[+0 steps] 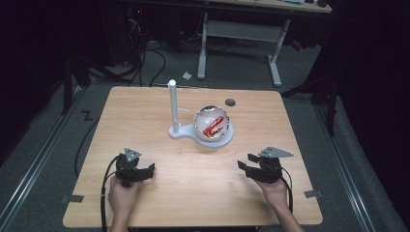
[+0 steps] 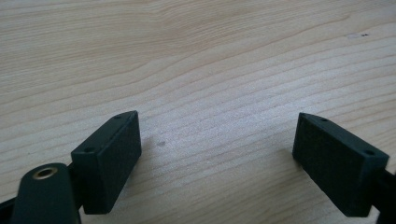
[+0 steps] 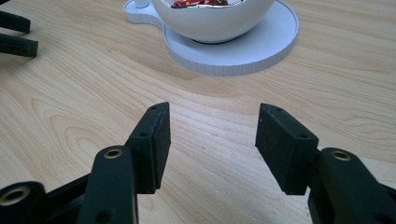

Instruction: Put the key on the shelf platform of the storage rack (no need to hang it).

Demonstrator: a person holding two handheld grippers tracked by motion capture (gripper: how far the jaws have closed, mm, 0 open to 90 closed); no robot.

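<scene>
A white bowl (image 1: 212,123) with red items inside rests on a white stand base (image 1: 220,140) near the table's middle; a white post (image 1: 172,104) rises from the base's left end. In the right gripper view the bowl (image 3: 219,21) and base (image 3: 247,51) lie ahead of the jaws. My left gripper (image 1: 151,169) sits low at the front left, open over bare wood (image 2: 217,140). At the front right, my right gripper (image 1: 243,166) stands open, nothing between its pads (image 3: 212,135).
The wooden table (image 1: 145,116) has a dark round hole (image 1: 230,102) behind the bowl and grey tape marks at its front corners (image 1: 72,198). Cables trail from both grippers. A white-legged desk (image 1: 239,29) stands beyond the table on the grey floor.
</scene>
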